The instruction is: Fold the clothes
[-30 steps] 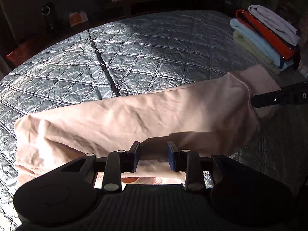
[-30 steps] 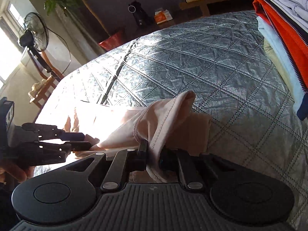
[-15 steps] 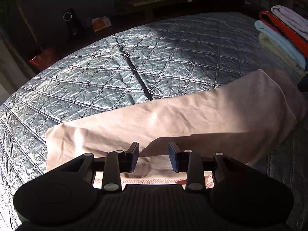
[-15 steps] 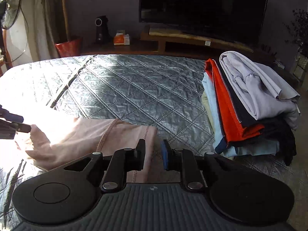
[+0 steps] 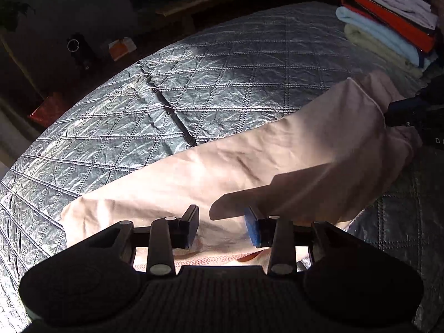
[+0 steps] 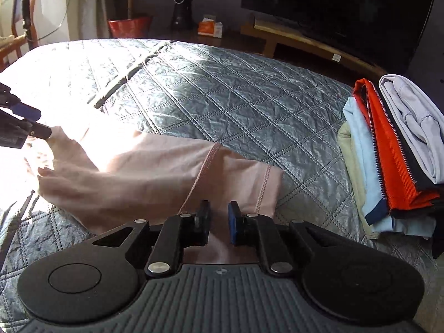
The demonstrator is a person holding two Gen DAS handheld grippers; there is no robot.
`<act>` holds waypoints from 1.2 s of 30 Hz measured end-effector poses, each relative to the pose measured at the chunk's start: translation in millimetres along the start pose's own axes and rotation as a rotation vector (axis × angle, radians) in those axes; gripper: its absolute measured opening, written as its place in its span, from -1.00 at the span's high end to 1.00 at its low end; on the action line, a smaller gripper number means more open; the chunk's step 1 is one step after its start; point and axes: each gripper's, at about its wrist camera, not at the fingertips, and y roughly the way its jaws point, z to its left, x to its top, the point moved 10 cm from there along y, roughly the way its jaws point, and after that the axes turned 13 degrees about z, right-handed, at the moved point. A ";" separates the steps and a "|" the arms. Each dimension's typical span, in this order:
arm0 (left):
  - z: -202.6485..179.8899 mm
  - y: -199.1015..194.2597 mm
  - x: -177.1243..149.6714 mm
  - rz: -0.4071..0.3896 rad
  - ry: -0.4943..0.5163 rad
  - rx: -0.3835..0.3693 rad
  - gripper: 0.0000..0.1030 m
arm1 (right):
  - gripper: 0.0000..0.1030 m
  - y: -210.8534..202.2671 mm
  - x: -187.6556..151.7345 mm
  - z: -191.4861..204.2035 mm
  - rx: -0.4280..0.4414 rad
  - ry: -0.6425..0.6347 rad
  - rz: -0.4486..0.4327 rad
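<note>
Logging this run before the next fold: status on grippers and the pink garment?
Left gripper open, over pink garment. Right gripper open at its sleeve end. Garment flat on quilted bed. Folded stack at right, apart.

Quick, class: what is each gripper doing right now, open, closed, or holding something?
Left gripper: jaws open, holding nothing, over the pink garment.
Right gripper: jaws open, holding nothing, over the garment's sleeve end.

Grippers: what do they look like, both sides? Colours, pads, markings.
Left gripper and right gripper match: black plastic, ribbed grey base between two round black discs, black linkage bars with silver pivot pins, and blue pads on the inner faces of the fingers. No cables or sleeves visible.
</note>
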 end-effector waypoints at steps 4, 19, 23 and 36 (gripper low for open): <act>65.5 6.2 -6.7 0.036 -0.212 0.049 0.35 | 0.53 -4.9 17.4 8.4 0.009 -0.029 -0.047; 191.7 -30.0 -30.0 -0.039 -0.549 0.204 0.33 | 0.27 -18.3 34.7 35.6 -0.031 -0.090 -0.096; 224.0 -32.4 -46.4 -0.039 -0.730 0.166 0.33 | 0.35 -27.4 60.8 127.2 0.127 -0.254 -0.131; 264.2 -60.0 -61.9 -0.139 -0.897 0.157 0.30 | 0.39 12.8 88.0 345.7 0.208 -0.702 -0.094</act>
